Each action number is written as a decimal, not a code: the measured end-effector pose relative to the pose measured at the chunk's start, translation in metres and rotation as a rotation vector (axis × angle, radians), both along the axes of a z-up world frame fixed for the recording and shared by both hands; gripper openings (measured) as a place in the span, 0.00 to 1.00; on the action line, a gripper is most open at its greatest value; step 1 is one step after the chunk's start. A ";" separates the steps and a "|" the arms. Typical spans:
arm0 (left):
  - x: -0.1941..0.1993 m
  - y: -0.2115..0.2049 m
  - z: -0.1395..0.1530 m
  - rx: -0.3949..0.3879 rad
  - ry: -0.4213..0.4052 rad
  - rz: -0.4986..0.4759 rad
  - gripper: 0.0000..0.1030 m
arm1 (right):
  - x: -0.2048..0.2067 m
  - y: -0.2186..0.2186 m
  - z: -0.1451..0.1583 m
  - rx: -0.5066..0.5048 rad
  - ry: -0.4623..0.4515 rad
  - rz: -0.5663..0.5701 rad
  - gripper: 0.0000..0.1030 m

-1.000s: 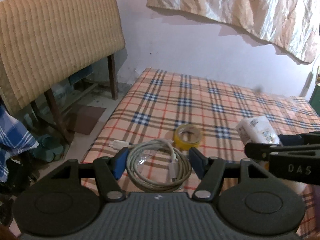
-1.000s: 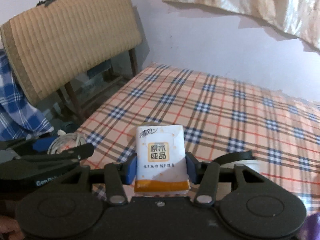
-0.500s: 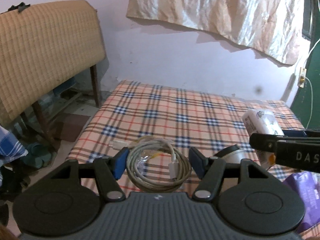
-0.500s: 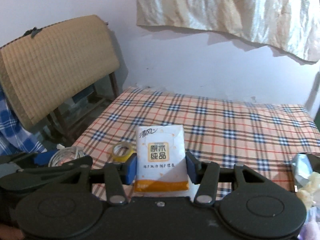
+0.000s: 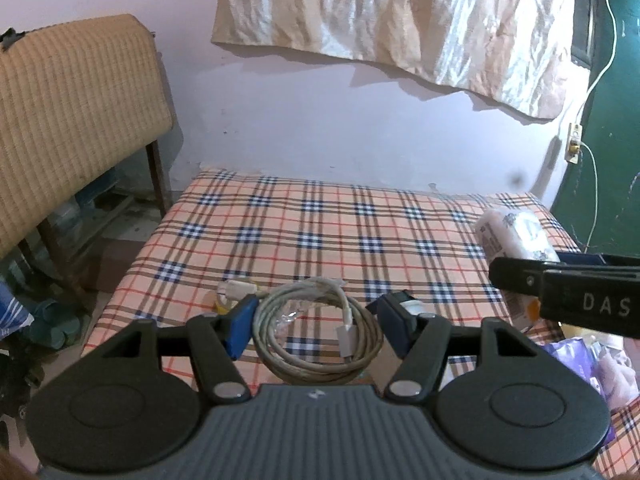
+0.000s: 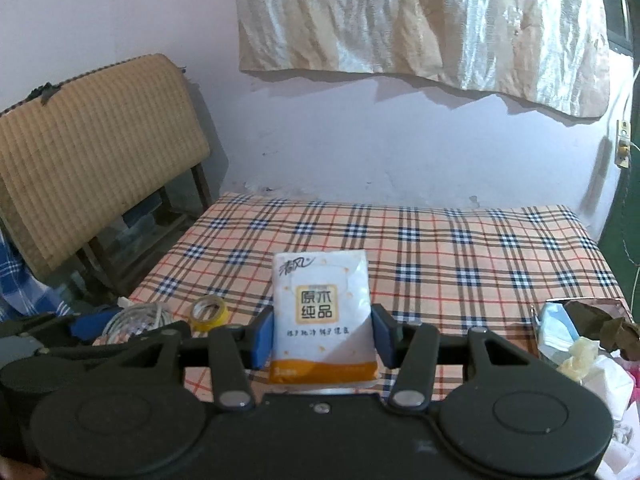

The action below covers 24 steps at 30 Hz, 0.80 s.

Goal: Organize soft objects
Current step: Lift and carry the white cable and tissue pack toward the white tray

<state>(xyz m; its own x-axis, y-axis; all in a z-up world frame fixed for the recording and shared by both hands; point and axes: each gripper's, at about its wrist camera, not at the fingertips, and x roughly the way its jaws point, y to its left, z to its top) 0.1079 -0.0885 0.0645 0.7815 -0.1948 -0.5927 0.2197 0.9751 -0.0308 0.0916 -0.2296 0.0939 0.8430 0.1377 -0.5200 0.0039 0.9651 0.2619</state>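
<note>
My left gripper [image 5: 316, 322] is shut on a coiled grey-white cable [image 5: 316, 332] and holds it above the near edge of the plaid-covered bed [image 5: 340, 232]. My right gripper [image 6: 322, 334] is shut on a white and orange tissue pack [image 6: 322, 312], held upright above the bed [image 6: 440, 248]. The tissue pack [image 5: 516, 240] and the right gripper also show at the right of the left wrist view. The cable [image 6: 136, 318] in the left gripper shows at the lower left of the right wrist view.
A yellow tape roll [image 6: 209, 312] lies on the bed near its left front. A pile of soft items, with a blue mask pack [image 6: 558, 330] and purple bags [image 5: 576, 360], sits at the right front. A woven cot [image 5: 68, 120] leans against the left wall.
Both grippers rose and pulled back from the bed with their loads, so more of the bed and wall shows. The pile at the right came into view.
</note>
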 end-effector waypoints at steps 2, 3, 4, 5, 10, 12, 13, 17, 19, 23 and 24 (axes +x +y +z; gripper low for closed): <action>-0.002 -0.004 0.000 0.001 0.001 -0.006 0.65 | -0.002 -0.004 0.000 0.000 -0.002 -0.005 0.59; -0.002 -0.006 0.000 0.002 0.001 -0.008 0.65 | -0.003 -0.007 0.000 0.002 -0.002 -0.008 0.59; -0.003 -0.008 0.001 0.002 0.000 -0.009 0.65 | -0.004 -0.009 0.000 0.003 -0.003 -0.012 0.59; -0.004 -0.010 0.001 0.003 0.000 -0.012 0.65 | -0.005 -0.012 -0.001 0.004 -0.003 -0.017 0.59; -0.005 -0.020 0.001 0.006 0.001 -0.025 0.65 | -0.011 -0.023 -0.002 0.008 -0.004 -0.033 0.59; -0.006 -0.024 0.000 0.007 0.002 -0.032 0.65 | -0.014 -0.029 -0.003 0.009 -0.005 -0.041 0.59; -0.007 -0.026 0.001 0.007 0.003 -0.035 0.65 | -0.015 -0.032 -0.003 0.010 -0.006 -0.045 0.59; -0.009 -0.035 0.000 0.004 0.007 -0.048 0.65 | -0.019 -0.043 -0.005 0.012 -0.002 -0.059 0.59; -0.009 -0.040 -0.001 0.003 0.009 -0.056 0.65 | -0.021 -0.047 -0.006 0.009 0.001 -0.064 0.59; -0.010 -0.049 -0.002 0.006 0.010 -0.070 0.65 | -0.026 -0.057 -0.008 0.011 0.002 -0.079 0.59; -0.011 -0.051 -0.002 0.007 0.011 -0.074 0.65 | -0.027 -0.059 -0.009 0.012 0.002 -0.083 0.59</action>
